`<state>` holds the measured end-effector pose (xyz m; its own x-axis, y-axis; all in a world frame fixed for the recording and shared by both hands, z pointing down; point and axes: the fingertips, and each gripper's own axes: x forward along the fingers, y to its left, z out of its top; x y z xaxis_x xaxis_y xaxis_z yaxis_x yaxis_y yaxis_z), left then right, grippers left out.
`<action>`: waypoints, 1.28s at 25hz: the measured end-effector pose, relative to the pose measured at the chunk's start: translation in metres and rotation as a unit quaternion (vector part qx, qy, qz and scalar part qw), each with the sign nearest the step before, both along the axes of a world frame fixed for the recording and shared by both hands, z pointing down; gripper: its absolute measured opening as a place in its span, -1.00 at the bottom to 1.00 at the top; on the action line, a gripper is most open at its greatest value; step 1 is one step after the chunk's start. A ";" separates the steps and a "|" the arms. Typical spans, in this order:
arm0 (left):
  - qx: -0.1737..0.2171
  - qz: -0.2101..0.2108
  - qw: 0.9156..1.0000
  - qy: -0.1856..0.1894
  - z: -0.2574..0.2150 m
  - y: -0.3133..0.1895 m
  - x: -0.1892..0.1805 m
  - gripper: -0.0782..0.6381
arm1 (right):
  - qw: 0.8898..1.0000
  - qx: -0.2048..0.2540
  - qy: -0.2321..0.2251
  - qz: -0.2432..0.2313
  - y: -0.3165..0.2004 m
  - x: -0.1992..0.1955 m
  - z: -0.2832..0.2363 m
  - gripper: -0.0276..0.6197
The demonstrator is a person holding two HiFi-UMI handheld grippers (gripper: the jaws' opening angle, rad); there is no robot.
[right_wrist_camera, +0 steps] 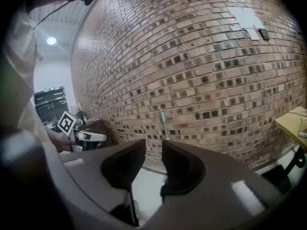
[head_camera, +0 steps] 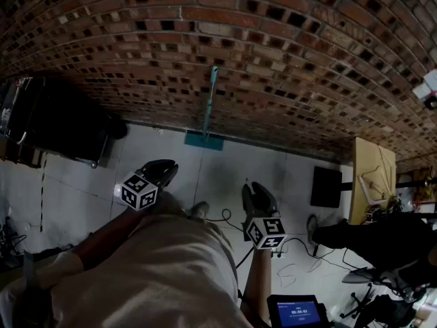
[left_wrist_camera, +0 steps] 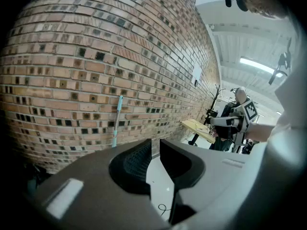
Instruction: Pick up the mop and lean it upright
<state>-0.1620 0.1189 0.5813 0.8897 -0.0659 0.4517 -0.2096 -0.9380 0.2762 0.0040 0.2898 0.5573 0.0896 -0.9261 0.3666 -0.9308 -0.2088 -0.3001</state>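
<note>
The room has a brick wall and a pale tile floor. From the head view, the mop stands upright against the wall with its blue-green head flat on the floor. The left hand-held gripper and the right hand-held gripper are both held out low over the floor, well apart from the mop. Neither one touches it. A dark cabinet stands on the left. On the right are a wooden counter and a flat black square on the floor. A thin cable lies on the tiles near the person's shoes. A small blue screen shows at the bottom edge.

In the left gripper view, the left hand-held gripper is closed, with only a thin slit between its jaws and nothing in it. Beyond the jaws, the mop leans on the bricks. The right hand-held gripper shows far off on the right, near the wooden counter.

In the right gripper view, the right hand-held gripper has its jaws a little apart, and the gap is empty. The mop stands against the wall straight ahead. The left hand-held gripper shows on the left.
</note>
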 end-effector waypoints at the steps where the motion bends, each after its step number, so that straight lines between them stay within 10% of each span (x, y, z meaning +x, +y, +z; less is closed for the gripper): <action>1: 0.001 -0.003 1.000 0.000 0.000 -0.002 -0.001 -0.58 | 1.000 -0.001 -0.002 0.001 0.000 0.000 0.001 -0.60; 17: -0.006 -0.047 0.999 -0.024 0.020 -0.046 -0.024 -0.53 | 0.999 -0.017 -0.013 -0.038 -0.063 -0.008 0.015 -0.60; 32: -0.003 0.051 0.998 -0.036 0.031 -0.139 0.085 -0.49 | 1.000 -0.014 -0.005 0.014 -0.156 0.048 -0.006 -0.60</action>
<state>-0.0768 -0.0199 0.6127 0.8569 0.0266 0.5148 -0.1322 -0.9539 0.2694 0.0523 0.1338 0.5514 0.1110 -0.9125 0.3938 -0.9216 -0.2428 -0.3029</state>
